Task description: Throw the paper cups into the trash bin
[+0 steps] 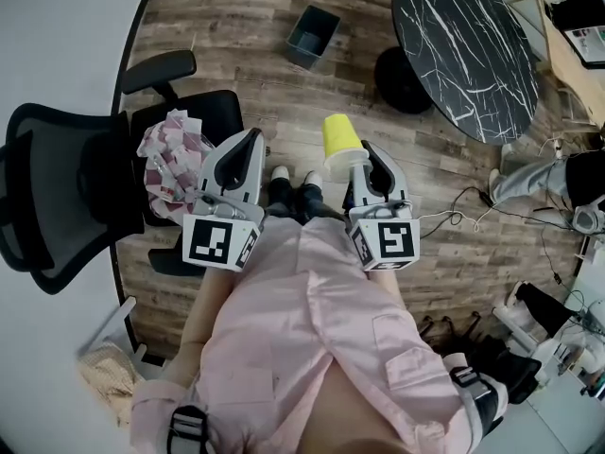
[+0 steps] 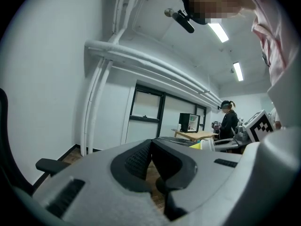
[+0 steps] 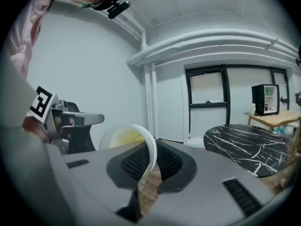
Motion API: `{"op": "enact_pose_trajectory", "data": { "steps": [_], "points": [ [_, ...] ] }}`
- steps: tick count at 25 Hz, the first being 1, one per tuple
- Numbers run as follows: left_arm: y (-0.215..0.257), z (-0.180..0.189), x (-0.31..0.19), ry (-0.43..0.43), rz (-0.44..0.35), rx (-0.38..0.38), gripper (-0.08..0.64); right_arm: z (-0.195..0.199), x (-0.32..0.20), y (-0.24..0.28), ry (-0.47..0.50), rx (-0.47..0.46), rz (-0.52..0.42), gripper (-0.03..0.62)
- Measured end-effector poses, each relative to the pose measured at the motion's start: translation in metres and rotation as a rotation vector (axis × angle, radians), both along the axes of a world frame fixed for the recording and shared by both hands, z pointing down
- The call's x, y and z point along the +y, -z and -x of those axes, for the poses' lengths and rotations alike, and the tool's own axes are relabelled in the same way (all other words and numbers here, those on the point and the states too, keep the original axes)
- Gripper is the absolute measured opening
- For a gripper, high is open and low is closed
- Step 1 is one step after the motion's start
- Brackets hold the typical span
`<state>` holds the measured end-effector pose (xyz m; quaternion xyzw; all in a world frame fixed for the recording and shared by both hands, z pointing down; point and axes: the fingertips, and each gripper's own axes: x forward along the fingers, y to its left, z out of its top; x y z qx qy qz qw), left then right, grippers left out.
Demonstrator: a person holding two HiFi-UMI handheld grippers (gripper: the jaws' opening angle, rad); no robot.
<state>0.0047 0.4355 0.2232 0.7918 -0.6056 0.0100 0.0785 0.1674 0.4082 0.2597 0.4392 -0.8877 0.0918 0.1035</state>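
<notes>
Only the right gripper (image 1: 362,164) was carrying anything. Its jaws were nipped on the wall of a yellow paper cup (image 1: 340,140), at the rim, with one jaw inside the mouth and the other outside. The left gripper (image 1: 248,140) hung beside it at about the same height, its jaws pressed together on nothing.

From where the person stood, the trash bin (image 1: 313,34) lay straight ahead on the wooden floor (image 1: 236,26). It was well apart from both grippers and a little to the left of the right one. It sat open-topped, roughly between the lines of the two grippers, so the cup-carrying one was, if anything, slightly nearer. The cup's long axis ran roughly forward, with the narrow base leading toward the bin and the mouth back at the jaws. To my eye the cup needed carrying forward over the bin before being let go.

The cup looked thin and light. It was bright yellow outside, with a pale rolled rim (image 3: 151,147) that seemed a touch flattened where the jaws bit.

An office chair (image 1: 76,187) with a crumpled bundle (image 1: 170,154) on it stood to the left, and a round black table (image 1: 463,50) off to the right.
</notes>
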Motion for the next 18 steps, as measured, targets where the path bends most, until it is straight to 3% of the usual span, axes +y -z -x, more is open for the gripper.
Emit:
{"op": "enact_pose_trajectory", "data": {
  "steps": [7, 18],
  "points": [
    [-0.003, 0.012, 0.007, -0.055, -0.008, -0.029, 0.014, 0.025, 0.010, 0.006, 0.009, -0.080, 0.002, 0.044],
    [-0.008, 0.026, 0.012, -0.053, 0.016, 0.005, 0.014, 0.035, 0.013, 0.003, -0.014, -0.032, 0.015, 0.044]
  ]
}}
